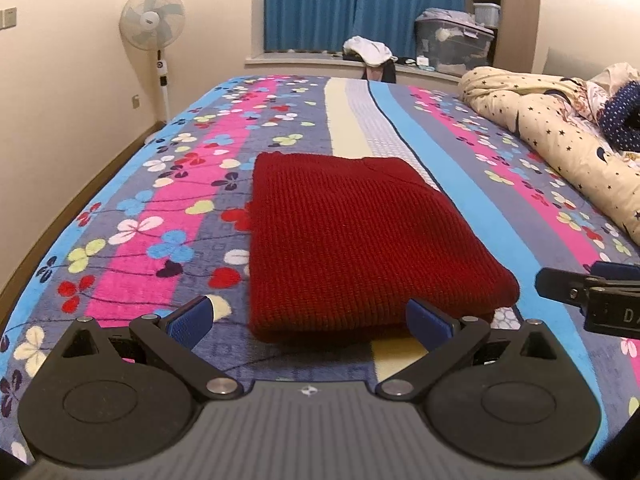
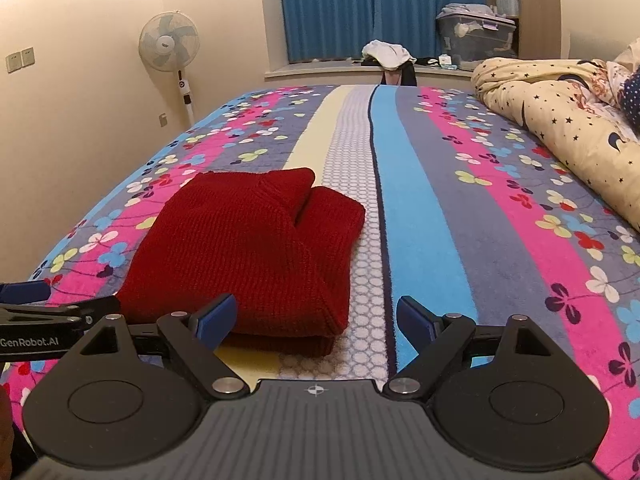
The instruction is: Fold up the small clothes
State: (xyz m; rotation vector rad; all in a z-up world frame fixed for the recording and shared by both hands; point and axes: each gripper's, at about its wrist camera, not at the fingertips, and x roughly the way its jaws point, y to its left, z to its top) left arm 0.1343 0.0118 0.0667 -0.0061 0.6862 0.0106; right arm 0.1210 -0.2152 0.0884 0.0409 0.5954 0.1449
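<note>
So I've got the red sweater (image 1: 352, 240) lying folded into a neat rectangle on the bed (image 1: 460, 168), sitting on that loud striped blanket with the clover print, mostly over the grey and cream stripes near the middle. From my right side it looks a bit lumpier, with a folded bit sticking up at the far end and a slit between two layers. My left gripper (image 1: 310, 322) is spread wide with nothing in it, blue pads (image 1: 188, 322) either side of the sweater's near edge, right pad just at the knit's near corner, can't say for sure if it's touching. My right gripper (image 2: 316, 320) is spread wide and empty too, sitting just off the sweater's right corner, its left pad (image 2: 218, 322) in front of the knit and the other one over the blue stripe. Each gripper shows up at the edge of the other's camera, so they're close side by side at the near end of the sweater. Over on the right there's a rumpled cream duvet (image 1: 552, 136) with stars on it, well apart from the sweater. Back of the room has a standing fan (image 1: 153, 20) by the wall, blue curtains (image 1: 340, 4), a pile of clothes (image 1: 370, 54) on the window ledge and a clear storage bin (image 1: 452, 46) next to it
</note>
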